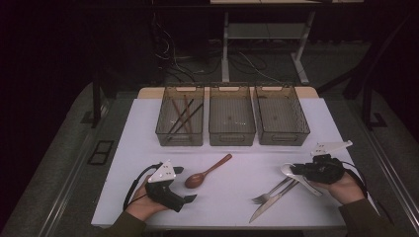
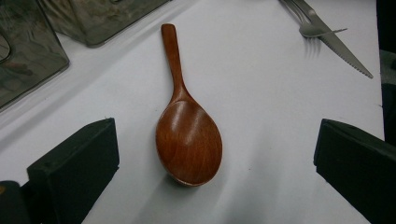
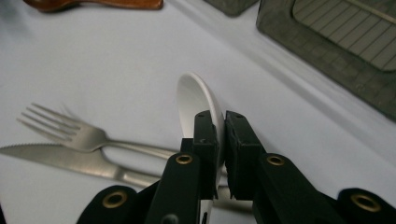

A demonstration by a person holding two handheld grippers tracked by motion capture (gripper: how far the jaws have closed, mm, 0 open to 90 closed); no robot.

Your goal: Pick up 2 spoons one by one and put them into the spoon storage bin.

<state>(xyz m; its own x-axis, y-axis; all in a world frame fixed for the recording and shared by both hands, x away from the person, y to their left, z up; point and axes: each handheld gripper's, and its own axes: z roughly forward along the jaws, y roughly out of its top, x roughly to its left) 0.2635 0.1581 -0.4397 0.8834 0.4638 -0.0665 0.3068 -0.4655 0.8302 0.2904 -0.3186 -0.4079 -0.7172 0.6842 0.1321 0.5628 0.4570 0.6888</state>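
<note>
My right gripper [image 3: 219,119] is shut on a white spoon [image 3: 196,100], its bowl sticking out past the fingertips above the table; in the high view the right gripper [image 1: 304,172] holds the white spoon [image 1: 292,173] at the right. A steel fork [image 3: 74,133] and a serrated knife [image 3: 60,158] lie under it, side by side, fork [image 1: 269,193] and knife [image 1: 272,201]. A brown wooden spoon [image 2: 187,130] lies bowl-up between the wide-apart jaws of my left gripper [image 2: 215,158], untouched. The left gripper [image 1: 183,185] rests near the front left, open.
Three smoky clear bins stand in a row at the back: the left bin [image 1: 180,138] holds several chopsticks, the middle bin [image 1: 231,139] and right bin [image 1: 281,139] look bare inside. The white table [image 1: 148,118] ends close behind the bins.
</note>
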